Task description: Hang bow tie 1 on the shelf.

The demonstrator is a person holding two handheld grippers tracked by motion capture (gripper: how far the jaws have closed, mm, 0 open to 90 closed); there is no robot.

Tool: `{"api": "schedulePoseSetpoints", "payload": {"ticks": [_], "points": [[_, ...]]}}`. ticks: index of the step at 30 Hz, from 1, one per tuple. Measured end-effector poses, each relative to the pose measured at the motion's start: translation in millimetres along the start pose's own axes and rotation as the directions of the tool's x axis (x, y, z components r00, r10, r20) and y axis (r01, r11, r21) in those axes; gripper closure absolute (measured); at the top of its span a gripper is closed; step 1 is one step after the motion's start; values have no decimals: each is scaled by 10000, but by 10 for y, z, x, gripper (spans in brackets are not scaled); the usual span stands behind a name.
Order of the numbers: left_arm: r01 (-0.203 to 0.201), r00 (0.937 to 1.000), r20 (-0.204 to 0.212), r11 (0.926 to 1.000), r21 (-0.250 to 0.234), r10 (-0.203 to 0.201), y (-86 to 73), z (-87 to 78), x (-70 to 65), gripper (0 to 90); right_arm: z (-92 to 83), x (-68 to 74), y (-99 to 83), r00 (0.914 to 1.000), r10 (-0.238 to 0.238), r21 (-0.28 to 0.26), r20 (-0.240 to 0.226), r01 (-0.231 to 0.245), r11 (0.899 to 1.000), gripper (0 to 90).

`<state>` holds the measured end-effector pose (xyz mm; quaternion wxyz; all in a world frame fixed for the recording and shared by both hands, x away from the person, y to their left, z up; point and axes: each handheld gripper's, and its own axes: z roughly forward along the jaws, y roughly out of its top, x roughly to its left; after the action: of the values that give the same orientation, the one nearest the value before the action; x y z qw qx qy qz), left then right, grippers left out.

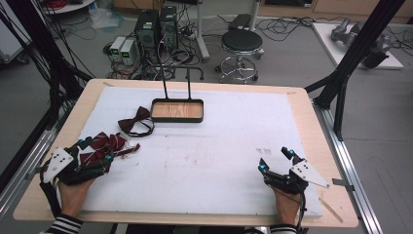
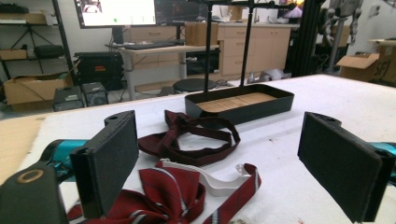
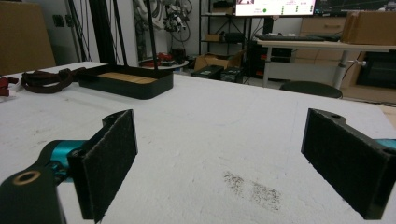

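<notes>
A striped red bow tie (image 1: 104, 145) lies at the left of the white mat (image 1: 219, 141). My left gripper (image 1: 96, 150) is open around its near end, and the left gripper view has the tie (image 2: 173, 191) between my open jaws (image 2: 229, 161), untouched by either pad. A dark maroon bow tie (image 1: 136, 122) lies just beyond it (image 2: 191, 135), next to a black tray with a wooden floor (image 1: 177, 110). My right gripper (image 1: 276, 160) rests open at the mat's near right over bare mat (image 3: 224, 163); the tray (image 3: 126, 81) and the dark tie (image 3: 46, 79) sit far off to its left.
Two thin black rods (image 1: 176, 83) rise from the tray's far rim. A wooden table edge (image 1: 326, 146) borders the mat. Beyond the table stand a stool (image 1: 241, 44) and computer towers (image 1: 156, 29). Black frame posts (image 1: 350, 58) slant at the right.
</notes>
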<state>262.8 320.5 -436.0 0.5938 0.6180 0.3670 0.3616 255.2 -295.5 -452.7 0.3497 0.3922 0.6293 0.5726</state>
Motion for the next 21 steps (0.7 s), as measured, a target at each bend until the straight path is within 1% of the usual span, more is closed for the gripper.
{"api": "schedulePoseSetpoints", "payload": {"ticks": [2,4,6,8,10,14,16,20,21], "points": [[-84,10000,-18,9999,114,84,46,-26,21,128,2,-6,1,10000,-66,-38,27,66,10000,97],[-171,9998,-51,9995,261,173,86,-45,40,128,2,-8,1,10000,-27,-31,30,28,10000,97],[-300,9994,-155,9978,588,310,140,-56,64,128,1,-8,0,10000,-7,-31,27,8,10000,97],[-432,9988,-213,9959,796,450,179,-58,75,129,2,-8,1,10000,-12,-29,29,12,10000,97],[-645,9974,-240,9919,1098,676,232,-51,85,130,3,-5,1,10000,-22,20,29,22,10000,97],[-865,9958,-147,9839,1565,899,328,-9,98,130,6,-2,3,10000,43,74,9,-43,10000,97],[-981,9949,-40,9767,1907,1007,396,37,108,130,6,-1,3,10000,41,75,18,-41,10000,97],[-966,9953,177,9655,2417,951,514,117,131,130,8,-3,3,10000,0,56,7,0,10000,97],[-952,9955,257,9615,2578,917,540,135,136,130,8,-3,3,10000,7,59,2,-7,10000,97]]}}
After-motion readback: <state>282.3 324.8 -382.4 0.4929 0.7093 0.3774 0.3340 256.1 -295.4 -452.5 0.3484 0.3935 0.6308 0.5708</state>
